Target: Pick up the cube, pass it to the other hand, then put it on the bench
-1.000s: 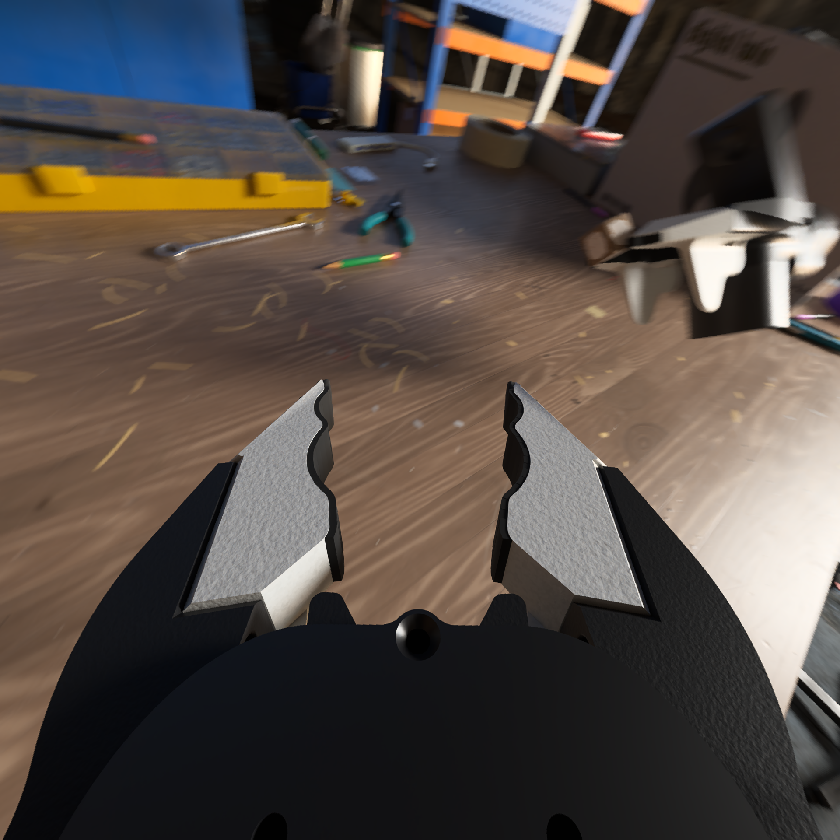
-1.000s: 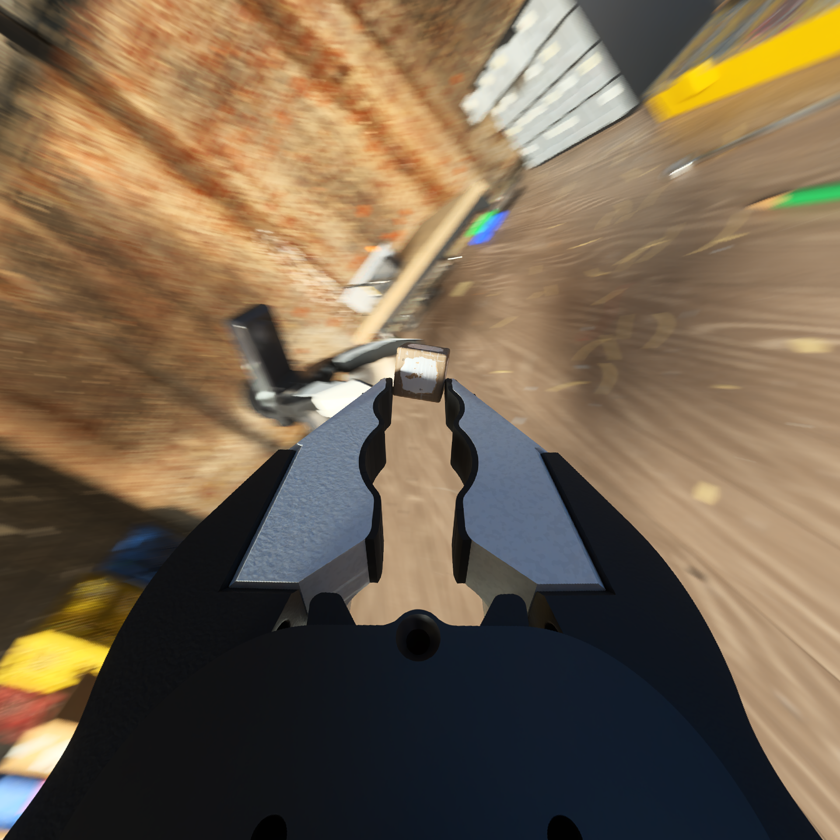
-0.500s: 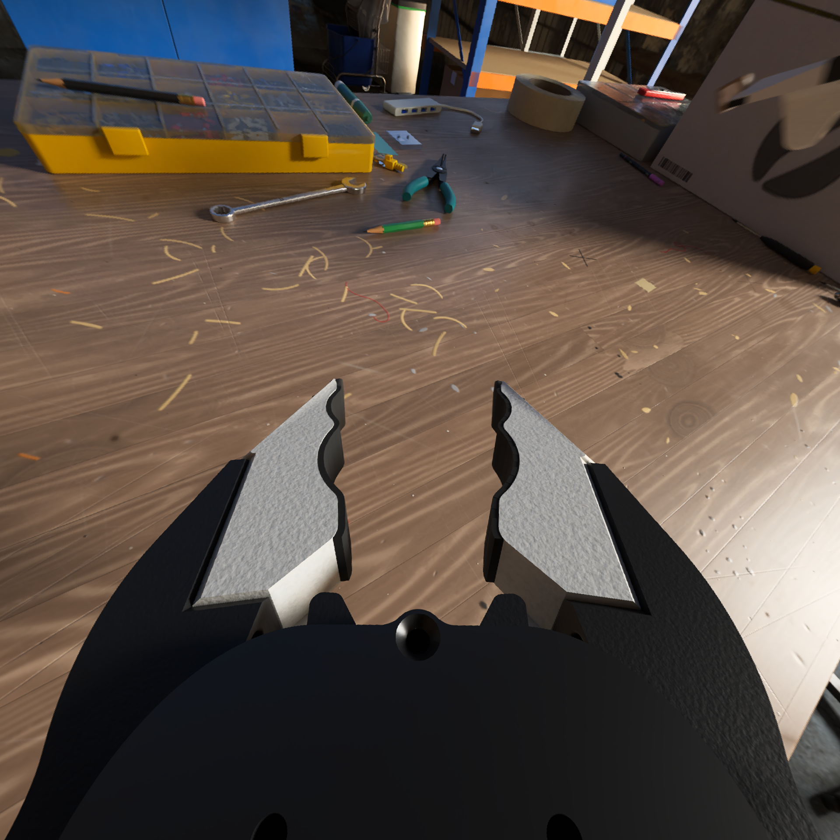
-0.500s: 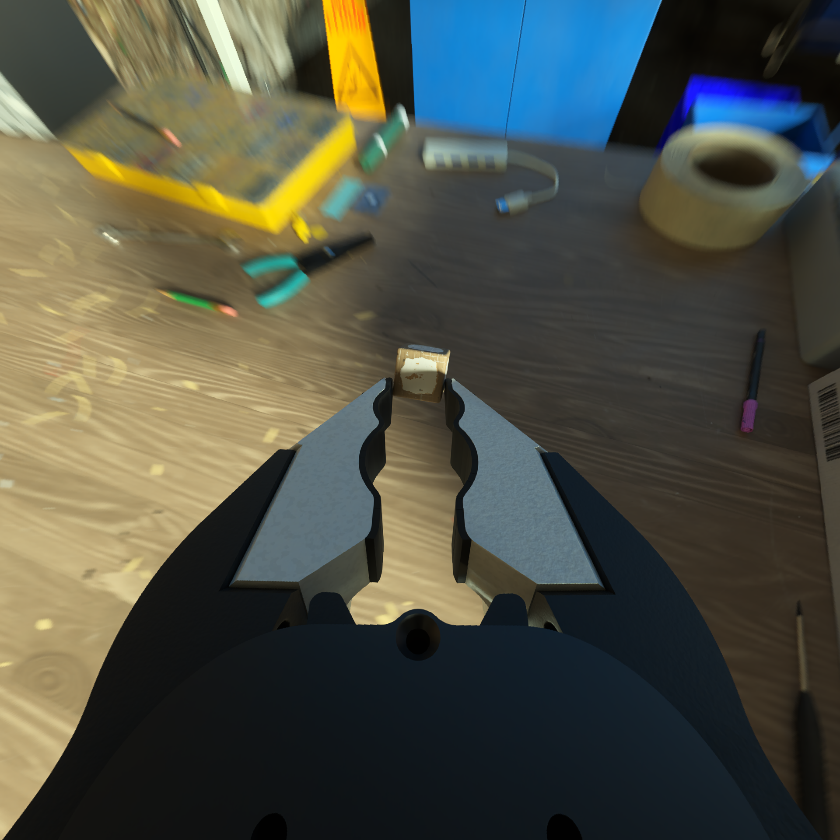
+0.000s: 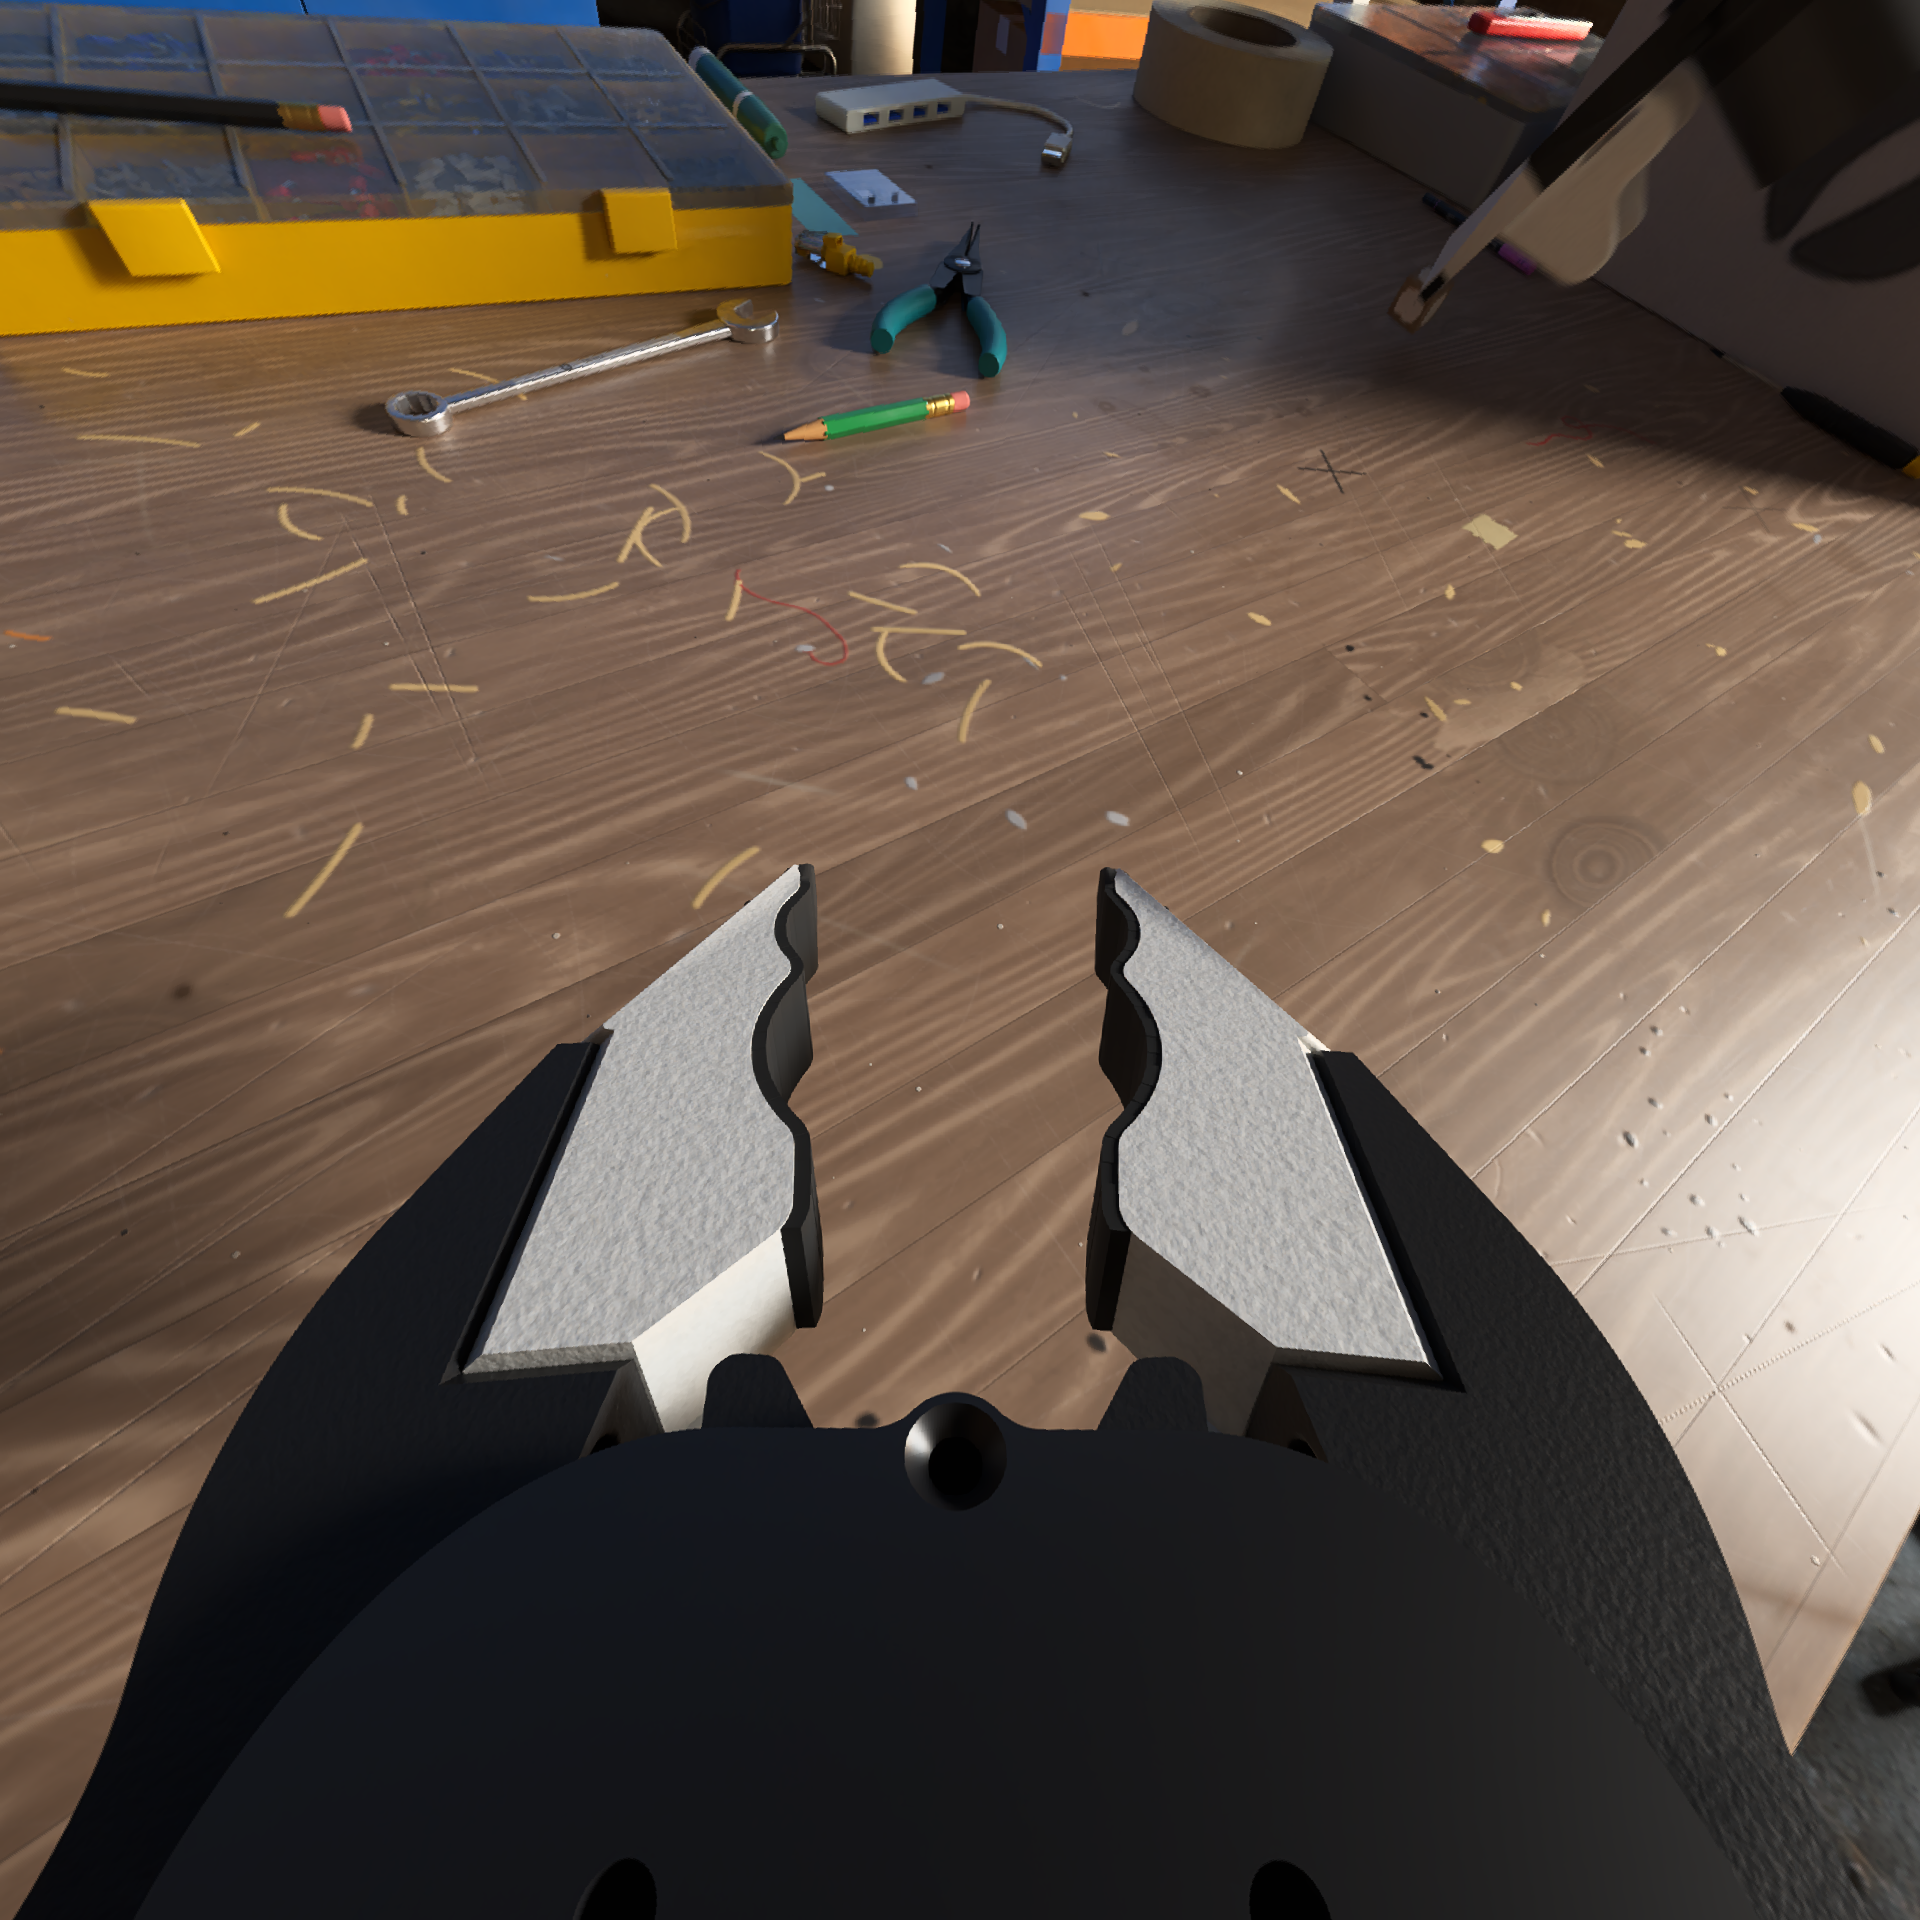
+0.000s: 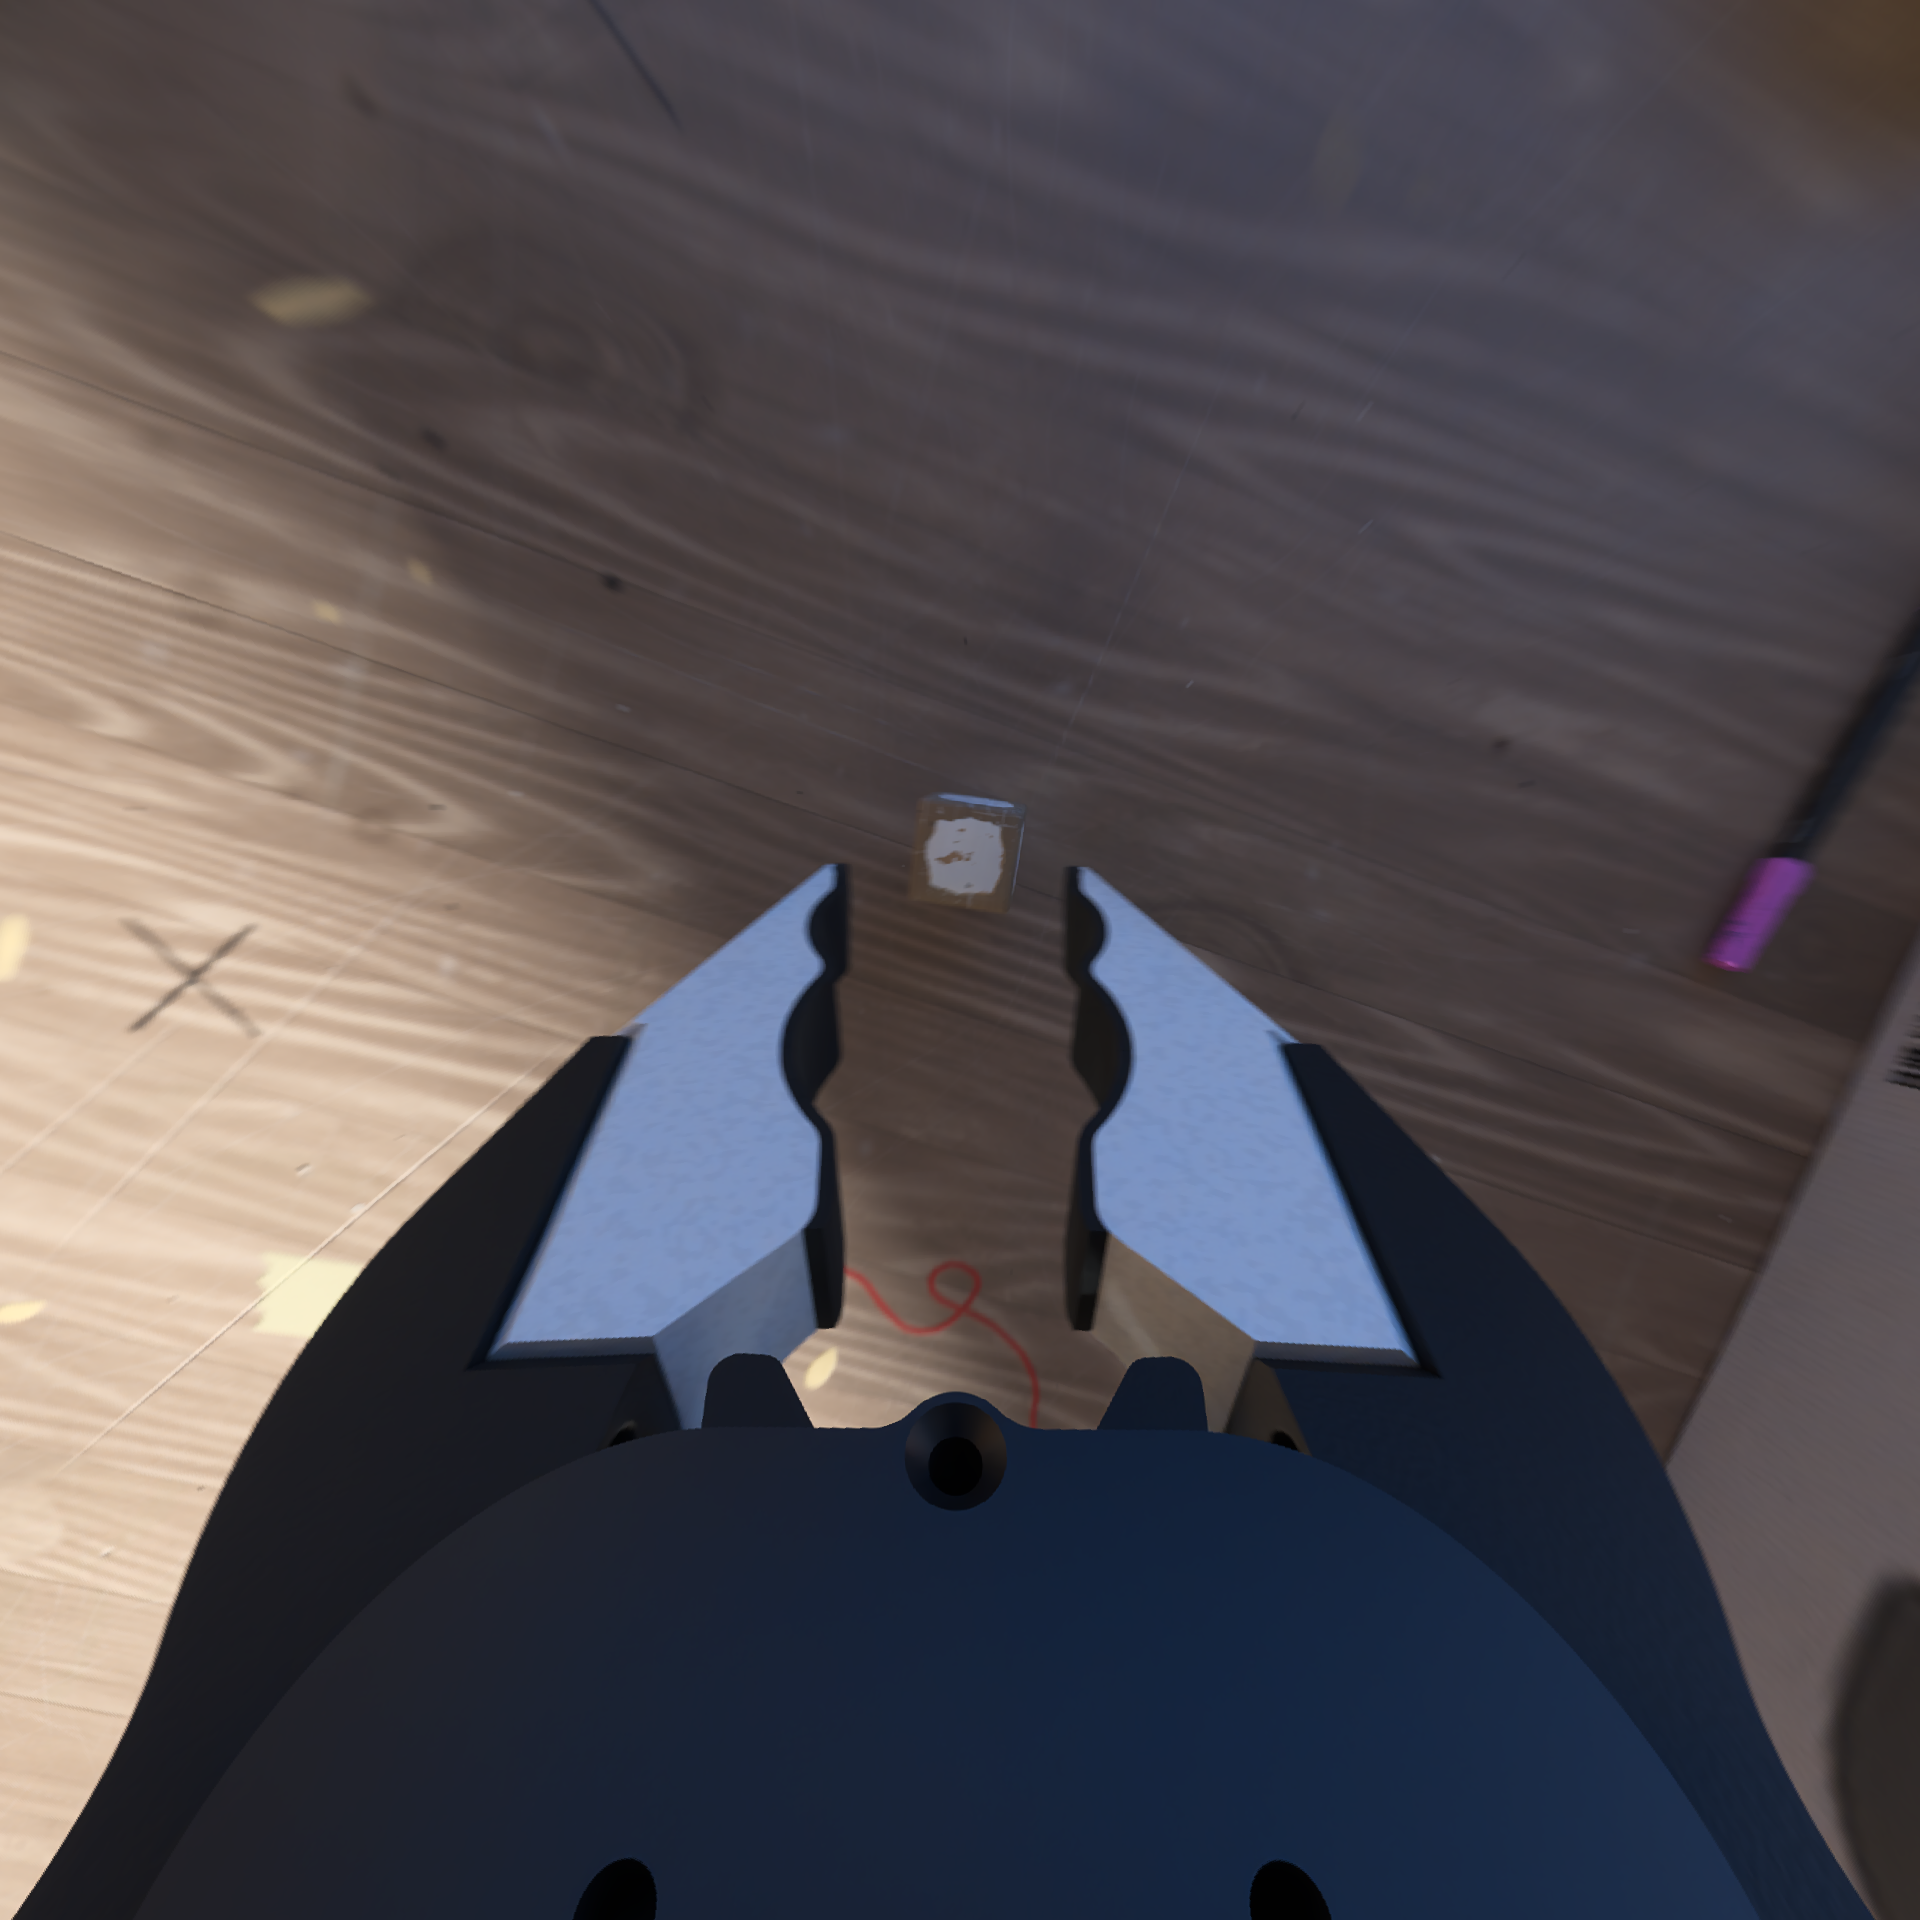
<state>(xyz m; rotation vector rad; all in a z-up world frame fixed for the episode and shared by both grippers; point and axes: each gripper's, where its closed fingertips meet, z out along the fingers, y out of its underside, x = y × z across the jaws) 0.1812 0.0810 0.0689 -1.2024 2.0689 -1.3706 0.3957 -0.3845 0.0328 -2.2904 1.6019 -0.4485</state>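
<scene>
The cube [image 6: 968, 868] is small and brown with a pale patch on its face. It sits just beyond the tips of my right gripper [image 6: 954, 875], whose jaws stand wider than the cube and do not touch it. The right gripper points steeply down at the wooden bench [image 6: 1351, 468]. I cannot tell whether the cube rests on the bench. In the left wrist view the cube [image 5: 1413, 301] shows at the tip of the right gripper [image 5: 1439, 272], far right. My left gripper [image 5: 956, 883] is open and empty, low over the bench [image 5: 1247, 727].
At the back of the bench lie a yellow organiser box [image 5: 395, 260], a wrench [image 5: 582, 364], teal pliers [image 5: 945, 301], a green pencil [image 5: 883, 416], a tape roll [image 5: 1226, 73] and a cardboard box [image 5: 1766, 260]. A purple-capped pen [image 6: 1761, 914] lies right of the cube.
My right gripper has swung from facing along the bench to pointing down at it and has opened; the cube is no longer pinched. My left gripper stays open and has moved slightly forward.
</scene>
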